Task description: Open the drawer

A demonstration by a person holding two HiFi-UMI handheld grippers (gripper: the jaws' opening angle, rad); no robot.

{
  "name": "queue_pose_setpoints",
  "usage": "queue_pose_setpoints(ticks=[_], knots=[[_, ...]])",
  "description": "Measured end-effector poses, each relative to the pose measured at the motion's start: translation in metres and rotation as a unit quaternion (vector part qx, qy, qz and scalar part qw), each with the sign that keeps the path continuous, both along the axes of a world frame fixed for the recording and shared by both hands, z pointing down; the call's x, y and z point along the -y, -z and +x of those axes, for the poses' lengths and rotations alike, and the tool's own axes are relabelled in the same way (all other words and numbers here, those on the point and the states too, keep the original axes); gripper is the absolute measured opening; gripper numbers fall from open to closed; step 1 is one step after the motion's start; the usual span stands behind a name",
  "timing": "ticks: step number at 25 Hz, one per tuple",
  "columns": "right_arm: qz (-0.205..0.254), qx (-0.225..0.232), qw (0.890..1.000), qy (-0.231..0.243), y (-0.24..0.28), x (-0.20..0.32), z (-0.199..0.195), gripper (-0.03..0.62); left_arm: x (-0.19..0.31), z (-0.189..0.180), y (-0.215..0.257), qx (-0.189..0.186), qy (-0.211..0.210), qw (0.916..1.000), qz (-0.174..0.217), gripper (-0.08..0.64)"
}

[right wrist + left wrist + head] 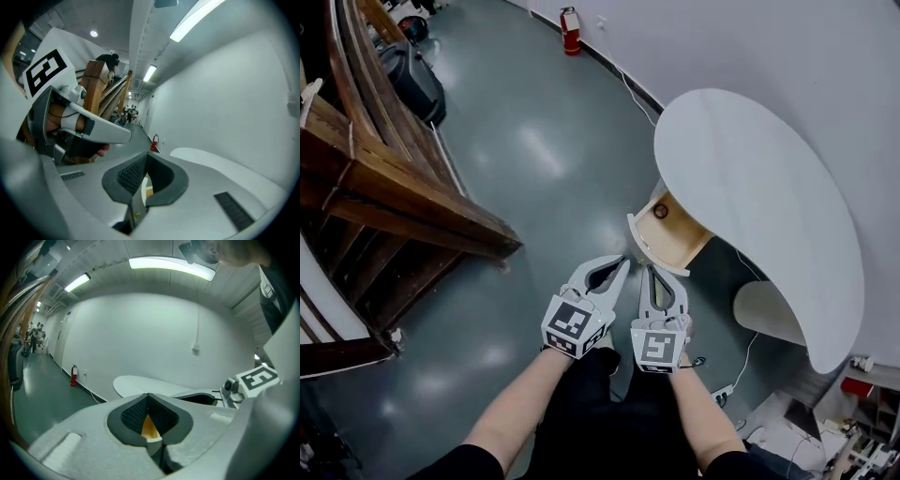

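The drawer (pixel 673 232) stands pulled out from under the white curved table (pixel 750 178). Its inside is light wood, its front panel (pixel 643 247) is white, and a small round thing (pixel 661 212) lies in it. Both grippers hang side by side in the air in front of it, touching nothing. My left gripper (pixel 624 262) has its tips together, and so does my right gripper (pixel 646 270). In the left gripper view the left gripper (pixel 149 395) is shut, with a sliver of the drawer's wood (pixel 149 427) showing through its hollow. The right gripper (pixel 146 154) is shut and empty in its own view.
A wooden stair structure (pixel 394 187) fills the left, with a black bag (pixel 412 80) beyond it. A red fire extinguisher (pixel 571 31) stands by the far wall. The table's white foot (pixel 769 309), a cable with a power strip (pixel 722 394) and clutter lie at the right.
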State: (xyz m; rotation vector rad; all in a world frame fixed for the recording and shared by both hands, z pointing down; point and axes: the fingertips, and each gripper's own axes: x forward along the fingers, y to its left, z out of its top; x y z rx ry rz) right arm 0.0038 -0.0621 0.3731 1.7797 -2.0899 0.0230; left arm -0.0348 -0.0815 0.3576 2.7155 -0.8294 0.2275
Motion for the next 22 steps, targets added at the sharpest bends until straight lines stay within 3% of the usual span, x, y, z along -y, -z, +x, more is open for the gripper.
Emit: queue_pose_setpoints(ticks=[6,22], knots=[[0.021,0.055,0.998,0.001,0.071,0.002,0.005,0.015,-0.005,0.007,0.064,-0.012,0.001,0.9998,0.017,0.009],[0.073,0.097,0.992,0.024,0.191,0.018,0.020,0.015,-0.007,0.027,0.167,-0.025,-0.002,0.9983,0.053,0.009]])
